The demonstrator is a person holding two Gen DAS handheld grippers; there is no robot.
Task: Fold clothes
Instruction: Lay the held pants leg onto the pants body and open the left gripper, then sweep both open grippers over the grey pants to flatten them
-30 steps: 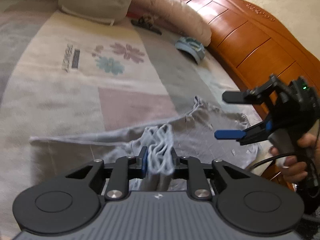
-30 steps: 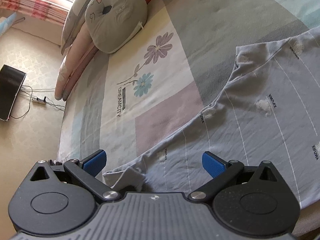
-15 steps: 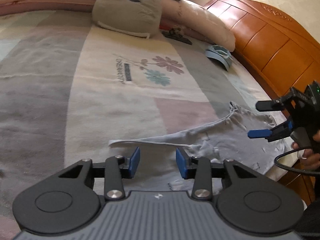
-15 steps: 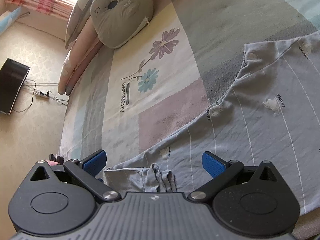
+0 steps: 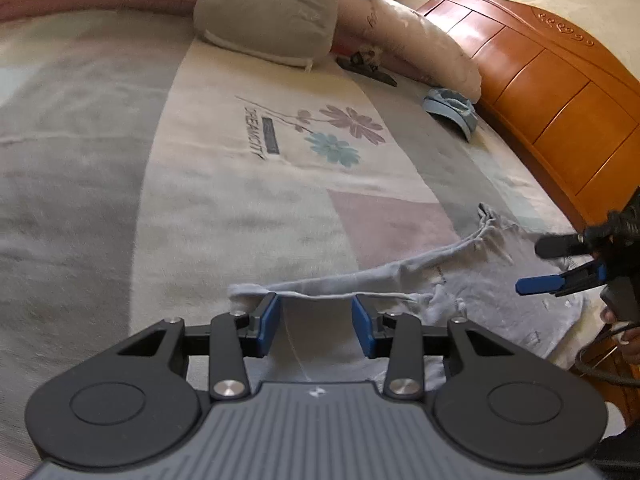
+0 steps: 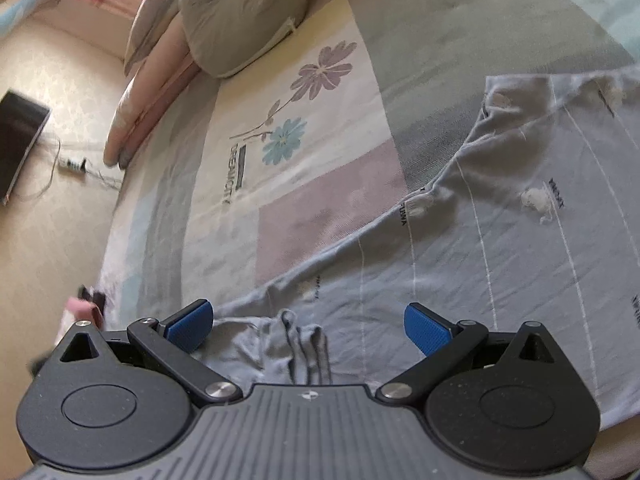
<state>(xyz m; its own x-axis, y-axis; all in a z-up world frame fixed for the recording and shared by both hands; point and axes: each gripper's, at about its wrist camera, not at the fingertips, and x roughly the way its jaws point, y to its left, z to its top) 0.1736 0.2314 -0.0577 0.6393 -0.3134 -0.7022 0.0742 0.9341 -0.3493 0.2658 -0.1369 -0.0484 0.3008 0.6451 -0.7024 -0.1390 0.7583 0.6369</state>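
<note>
A light grey T-shirt [image 5: 460, 280] with thin white lines lies spread on the patchwork bedsheet [image 5: 240, 200], near the bed's right edge. My left gripper [image 5: 316, 322] hovers open over its long left hem, and no cloth is pinched between the blue pads. In the right wrist view the same T-shirt [image 6: 500, 240] fills the right half, with a bunched fold [image 6: 296, 340] lying between the wide-open fingers of my right gripper [image 6: 308, 322]. The left wrist view also shows the right gripper [image 5: 528, 266] open above the shirt's far side, held by a hand [image 5: 628, 344].
A grey cat-face cushion [image 5: 268, 12] and a pink bolster [image 5: 420, 40] lie at the head of the bed. A wooden bed frame [image 5: 560, 92] runs along the right. A small blue item [image 5: 450, 108] sits by it. A black screen [image 6: 20, 140] and a power strip [image 6: 72, 164] are on the floor.
My left gripper let go of the bunched grey cloth, opened and drew back along the hem; the bunch now lies on the bed. The right gripper stayed open, almost in place.
</note>
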